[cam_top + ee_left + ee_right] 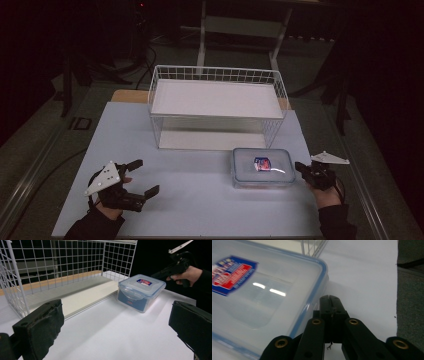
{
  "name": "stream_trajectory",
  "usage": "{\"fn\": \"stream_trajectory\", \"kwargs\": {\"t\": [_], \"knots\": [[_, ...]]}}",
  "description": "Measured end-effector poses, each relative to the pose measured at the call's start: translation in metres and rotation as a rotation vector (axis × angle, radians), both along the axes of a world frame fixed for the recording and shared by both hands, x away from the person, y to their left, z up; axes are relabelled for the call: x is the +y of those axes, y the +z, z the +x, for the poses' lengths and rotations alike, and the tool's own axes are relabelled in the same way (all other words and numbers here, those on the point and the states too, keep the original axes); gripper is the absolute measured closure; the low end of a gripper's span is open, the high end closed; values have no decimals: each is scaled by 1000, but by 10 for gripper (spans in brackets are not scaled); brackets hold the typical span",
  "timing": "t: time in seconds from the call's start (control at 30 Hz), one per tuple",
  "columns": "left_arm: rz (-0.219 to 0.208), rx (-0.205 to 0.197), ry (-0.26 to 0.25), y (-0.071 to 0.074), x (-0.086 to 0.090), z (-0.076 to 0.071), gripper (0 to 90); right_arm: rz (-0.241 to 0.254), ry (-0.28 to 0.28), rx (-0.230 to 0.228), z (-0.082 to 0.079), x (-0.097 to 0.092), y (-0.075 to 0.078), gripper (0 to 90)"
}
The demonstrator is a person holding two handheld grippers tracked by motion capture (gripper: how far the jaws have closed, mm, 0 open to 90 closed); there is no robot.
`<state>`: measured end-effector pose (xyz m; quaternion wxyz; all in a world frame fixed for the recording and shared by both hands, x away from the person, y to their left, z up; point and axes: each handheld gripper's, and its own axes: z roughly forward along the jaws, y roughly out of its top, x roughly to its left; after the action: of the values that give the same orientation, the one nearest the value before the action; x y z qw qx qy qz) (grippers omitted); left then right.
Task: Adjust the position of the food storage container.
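Note:
A clear plastic box [262, 167] with a blue-rimmed lid and a red and blue label stands on the white table, in front of the wire basket's right end. My right gripper [300, 167] is shut with nothing in it, its tips just off the box's right side; in the right gripper view the closed jaws [329, 298] lie beside the lid's blue rim [312, 297]. My left gripper [145, 177] rests open at the front left of the table, well away from the box [141, 291]. Its two black pads [42, 325] stand wide apart.
A white wire basket [218, 75] with a white shelf board stands on the far half of the table [190, 200]. The table's right edge runs close behind my right hand. Dark floor and furniture legs surround the table.

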<state>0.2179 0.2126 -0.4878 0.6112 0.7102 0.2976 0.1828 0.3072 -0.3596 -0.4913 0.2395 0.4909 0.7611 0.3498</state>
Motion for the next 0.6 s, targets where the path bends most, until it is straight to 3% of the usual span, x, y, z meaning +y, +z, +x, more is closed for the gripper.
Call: {"fn": "stream_trajectory", "kwargs": {"t": [0.33, 0.47, 0.6], "knots": [[5, 4, -2, -1, 0, 1, 0, 2, 5, 16, 2, 4, -5, 900], [13, 3, -7, 0, -2, 0, 0, 30, 3, 22, 1, 4, -7, 900], [11, 5, -6, -1, -3, 0, 0, 19, 38, 31, -2, 16, -8, 900]]}}
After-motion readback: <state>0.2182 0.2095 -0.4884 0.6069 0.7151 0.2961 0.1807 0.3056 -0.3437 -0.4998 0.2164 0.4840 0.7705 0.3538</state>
